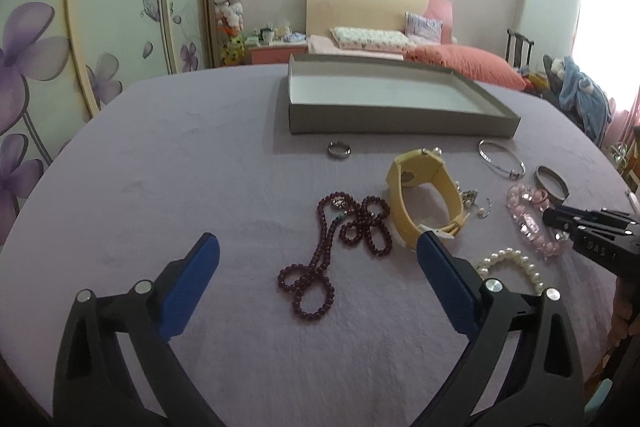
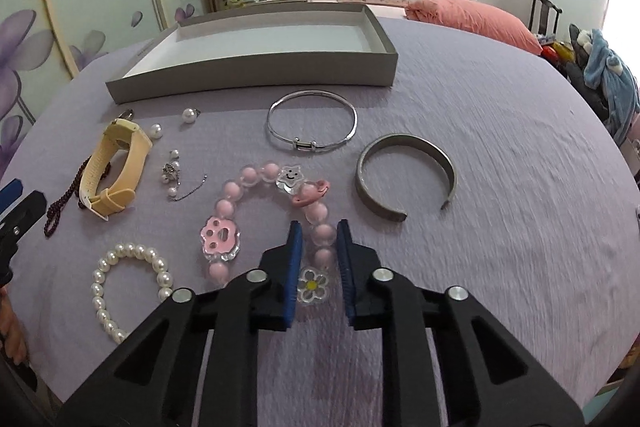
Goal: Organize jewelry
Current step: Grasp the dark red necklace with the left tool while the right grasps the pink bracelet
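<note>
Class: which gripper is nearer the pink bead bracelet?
Right. The right gripper has its fingers on either side of the pink bead bracelet; the left gripper hangs open over the dark red beads, farther away.

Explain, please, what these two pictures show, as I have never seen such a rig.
A person holds two hand-held grippers, each with a camera looking along its fingers. One picture is from the left gripper, open above a bead necklace. The other is from the right gripper, closed on a pink bracelet that lies on the purple cloth. Also there: a watch, a pearl bracelet, a bangle, a cuff, a ring and an open box.
</note>
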The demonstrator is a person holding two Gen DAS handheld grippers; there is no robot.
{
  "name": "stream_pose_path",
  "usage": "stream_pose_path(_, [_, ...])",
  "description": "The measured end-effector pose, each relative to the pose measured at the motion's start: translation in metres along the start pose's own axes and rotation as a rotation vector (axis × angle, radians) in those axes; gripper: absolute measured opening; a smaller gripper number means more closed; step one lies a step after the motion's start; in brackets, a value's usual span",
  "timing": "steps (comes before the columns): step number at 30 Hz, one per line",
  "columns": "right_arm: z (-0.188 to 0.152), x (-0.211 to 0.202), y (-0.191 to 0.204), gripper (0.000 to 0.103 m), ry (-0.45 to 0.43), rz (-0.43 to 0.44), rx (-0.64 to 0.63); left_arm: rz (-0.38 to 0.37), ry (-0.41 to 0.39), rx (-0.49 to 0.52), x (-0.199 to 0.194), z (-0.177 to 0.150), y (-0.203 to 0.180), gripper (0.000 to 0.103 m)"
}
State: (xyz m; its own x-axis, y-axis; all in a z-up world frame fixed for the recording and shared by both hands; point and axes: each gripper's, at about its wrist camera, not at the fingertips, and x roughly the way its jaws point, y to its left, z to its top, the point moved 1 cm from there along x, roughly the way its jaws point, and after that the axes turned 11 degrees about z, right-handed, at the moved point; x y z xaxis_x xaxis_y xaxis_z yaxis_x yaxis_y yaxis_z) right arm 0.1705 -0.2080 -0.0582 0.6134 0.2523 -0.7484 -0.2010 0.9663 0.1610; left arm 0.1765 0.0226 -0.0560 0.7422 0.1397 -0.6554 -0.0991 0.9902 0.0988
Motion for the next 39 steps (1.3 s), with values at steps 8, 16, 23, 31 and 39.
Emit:
stream_pose_path(8, [0.003,-0.005,-0.011,0.014,-0.014,0.019,0.03,0.01,0.077,0.043,0.019,0.006,-0.006,0.091])
stream_pose_path(16, [0.005,-0.007,-0.02,0.014,-0.016,0.02,0.046,-0.035,0.182,0.062,0.042,0.013,-0.011,0.083])
stream_pose_path(23, [0.011,-0.005,-0.022,0.015,-0.005,0.028,0.063,-0.007,0.183,0.106,0.05,0.019,-0.022,0.07])
stream_pose_path(31, [0.011,-0.002,-0.024,0.016,-0.006,0.034,0.062,-0.03,0.167,0.067,0.05,0.025,-0.013,0.013])
stream_pose_path(39, [0.01,0.002,-0.018,0.042,-0.009,0.022,0.021,-0.041,0.146,0.053,0.043,0.023,-0.005,0.009])
